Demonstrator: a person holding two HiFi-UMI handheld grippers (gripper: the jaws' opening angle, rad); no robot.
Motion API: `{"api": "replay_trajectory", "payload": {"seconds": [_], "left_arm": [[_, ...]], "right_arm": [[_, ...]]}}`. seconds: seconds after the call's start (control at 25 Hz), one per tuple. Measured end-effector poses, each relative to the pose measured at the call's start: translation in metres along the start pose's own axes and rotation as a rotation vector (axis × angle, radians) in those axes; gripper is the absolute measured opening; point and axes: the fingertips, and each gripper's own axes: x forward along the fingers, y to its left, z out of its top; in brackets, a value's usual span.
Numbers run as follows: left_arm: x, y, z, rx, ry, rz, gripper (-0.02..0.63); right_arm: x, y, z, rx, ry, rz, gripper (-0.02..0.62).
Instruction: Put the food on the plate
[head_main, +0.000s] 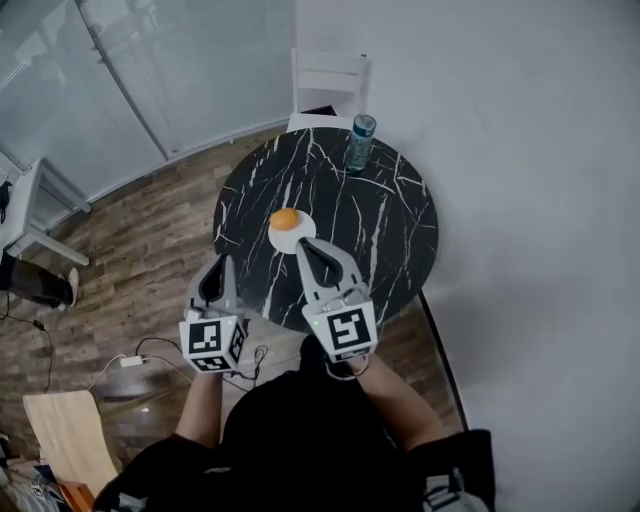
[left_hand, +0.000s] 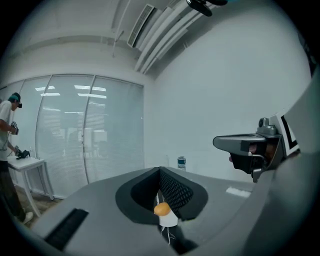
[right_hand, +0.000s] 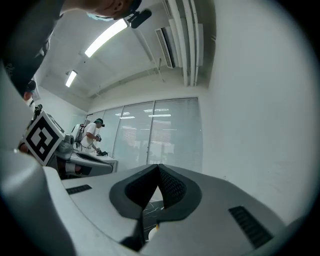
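Cool, even indoor light, moderately bright. Ceiling strip light (right_hand: 106, 36) blown out in right gripper view. Lamp reflections streak glass partition (left_hand: 75, 90). Gripper views fisheye: black corners, bowed lines. Head view sharp, shadows soft, edges slightly bent.

wood floor (head_main: 150, 250), white wall (head_main: 530, 120), glass partition (head_main: 190, 60)
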Motion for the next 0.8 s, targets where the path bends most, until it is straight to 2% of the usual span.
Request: {"api": "replay_trajectory", "payload": {"seconds": [0.8], "left_arm": [[-0.030,0.005,0.018,0.018,-0.054,-0.017,0.000]], "right_arm": [[-0.015,0.017,0.017,-0.050,-0.017,-0.032,-0.003]]}}
